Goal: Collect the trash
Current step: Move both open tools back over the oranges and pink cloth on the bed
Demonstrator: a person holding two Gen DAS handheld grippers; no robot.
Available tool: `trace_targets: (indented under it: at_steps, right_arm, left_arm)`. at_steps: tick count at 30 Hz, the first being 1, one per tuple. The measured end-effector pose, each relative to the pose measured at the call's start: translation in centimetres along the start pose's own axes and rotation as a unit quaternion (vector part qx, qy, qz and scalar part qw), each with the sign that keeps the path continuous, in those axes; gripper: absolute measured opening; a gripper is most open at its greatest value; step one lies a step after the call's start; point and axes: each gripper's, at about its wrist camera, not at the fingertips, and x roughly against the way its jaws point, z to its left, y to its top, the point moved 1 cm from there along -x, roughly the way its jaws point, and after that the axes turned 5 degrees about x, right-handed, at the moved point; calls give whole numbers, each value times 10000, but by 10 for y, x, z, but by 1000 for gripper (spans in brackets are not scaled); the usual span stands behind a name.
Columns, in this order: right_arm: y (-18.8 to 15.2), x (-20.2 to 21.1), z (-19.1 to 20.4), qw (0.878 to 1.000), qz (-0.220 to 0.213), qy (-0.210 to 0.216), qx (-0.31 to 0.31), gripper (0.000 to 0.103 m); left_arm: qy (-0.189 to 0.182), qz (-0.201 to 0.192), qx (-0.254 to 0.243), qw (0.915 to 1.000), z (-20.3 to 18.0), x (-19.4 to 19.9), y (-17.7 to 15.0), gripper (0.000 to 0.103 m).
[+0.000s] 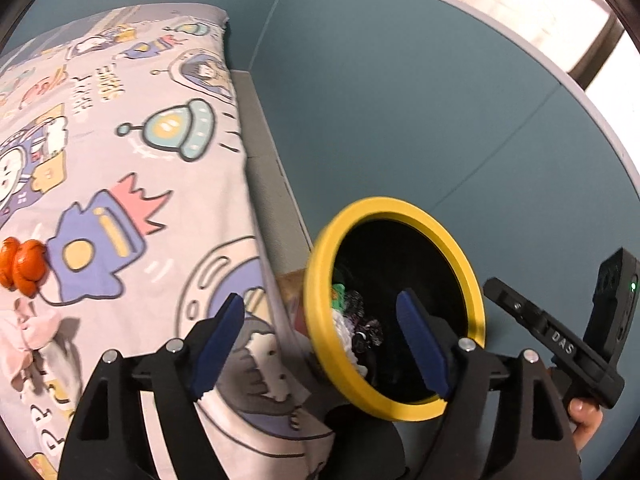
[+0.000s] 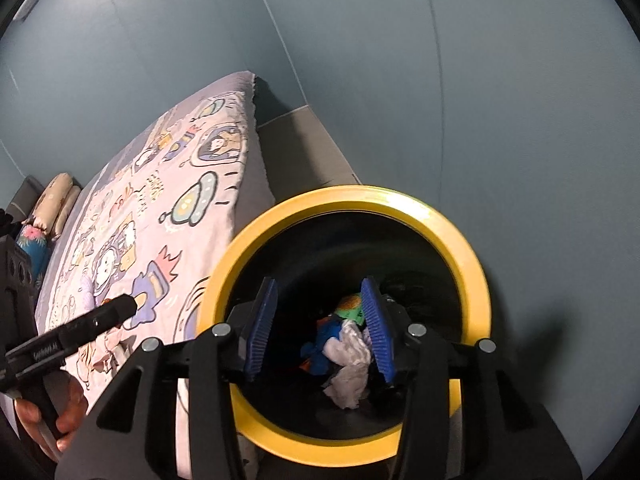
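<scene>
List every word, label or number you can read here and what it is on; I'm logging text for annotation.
"DAS": raised letters on the black body of the right tool, seen from the left wrist.
Bedsheet: cartoon lettering beside the spaceships, too warped and blurred to read.
Left tool: small marking along its side, too small to read.
Yellow-rimmed bin: no text.

Both fisheye views curve straight lines and darken to black at the corners. Indoor light is moderate and even. A window [image 1: 532, 12] at the left wrist view's upper right is overexposed to white. Motion blur softens the bin's yellow rim [image 1: 320, 280] and the bed [image 1: 120, 160] edge. The bin interior stays near black; a soft shadow falls on the floor [image 2: 552, 340].
</scene>
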Motion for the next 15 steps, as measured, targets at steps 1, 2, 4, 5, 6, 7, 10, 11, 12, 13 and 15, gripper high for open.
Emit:
trace_targets:
  at_steps: [1,2,4,5,6,7,10,11,12,13,15]
  right_arm:
    - [0,1,5,10000,-9,32,47,44]
    - [0,2,9,9999,-22,69,85,48]
    - [1,3,18,9997,-34,147,176,49]
    - [2,3,23,9996,-35,175,218,49]
    - [2,4,29,9994,-42,222,274,50]
    - [3,4,36,9990,-54,286,325,52]
    - [3,5,56,9975,-94,482,516,57]
    - [2,5,64,9967,-104,537,598,57]
    - [2,5,71,9960,-108,580,665,58]
    - [2,5,78,9953,-105,626,725,59]
    - [1,2,94,9936,-72,748,844,59]
  left_arm:
    - [17,-41,44,10000,5,5,1,77]
    - [40,-90,89,9999,11,9,2,78]
    - [111,-172,140,9997,21,18,3,79]
    - [148,-204,162,9996,25,21,5,79]
    - [208,-256,209,9992,33,26,6,79]
    - [241,-281,236,9990,38,29,7,79]
    - [423,-411,367,9976,62,42,11,79]
    - [487,-473,445,9967,72,48,12,79]
    - [540,-521,527,9958,81,53,14,80]
    - [576,-559,595,9950,89,56,16,80]
    - [667,-639,719,9931,106,65,18,81]
